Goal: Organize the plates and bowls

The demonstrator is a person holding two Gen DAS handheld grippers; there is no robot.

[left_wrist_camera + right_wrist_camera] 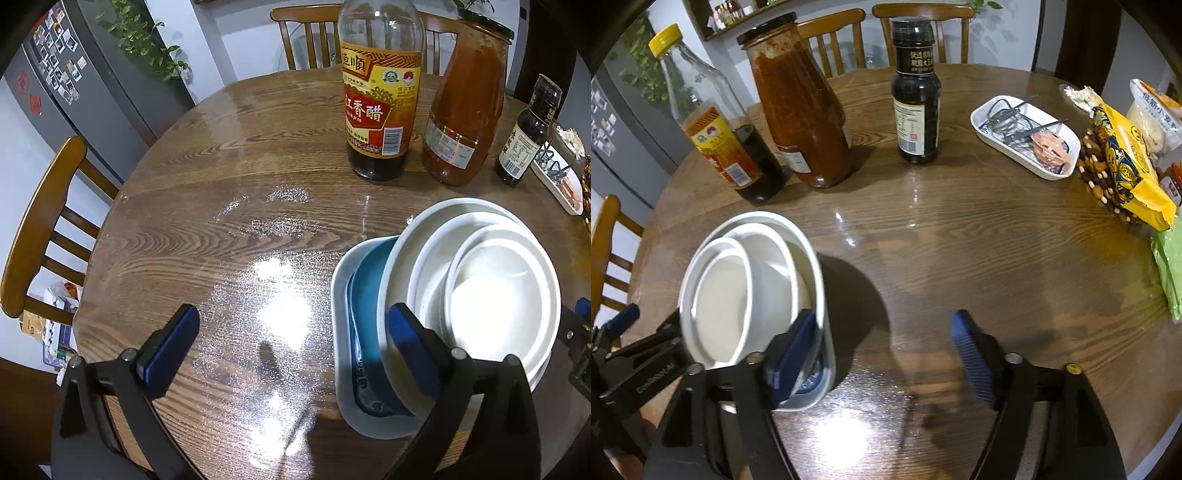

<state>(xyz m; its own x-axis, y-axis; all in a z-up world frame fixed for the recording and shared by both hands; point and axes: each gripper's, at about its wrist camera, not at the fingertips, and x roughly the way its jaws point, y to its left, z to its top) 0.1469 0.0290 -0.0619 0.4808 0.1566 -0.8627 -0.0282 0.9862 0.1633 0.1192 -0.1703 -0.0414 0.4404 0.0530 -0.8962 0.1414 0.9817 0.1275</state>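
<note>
On the round wooden table [221,221], near its front edge, sits my nested stack: grey rectangular tray [341,332], teal dish [364,295], three white bowls [498,295]. Probably ceramic: heavy, glossy-slick, chippable; lift by the tray's rim. Left gripper [291,347] and right gripper [886,354] gape wide, empty.

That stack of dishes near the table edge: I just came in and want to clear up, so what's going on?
A person holds a gripper in each hand over the wooden table. Three white bowls sit nested, on a blue dish inside a pale rectangular tray. The left gripper and right gripper are both open on either side of the stack, holding nothing. Three sauce bottles stand behind, untouched.
</note>
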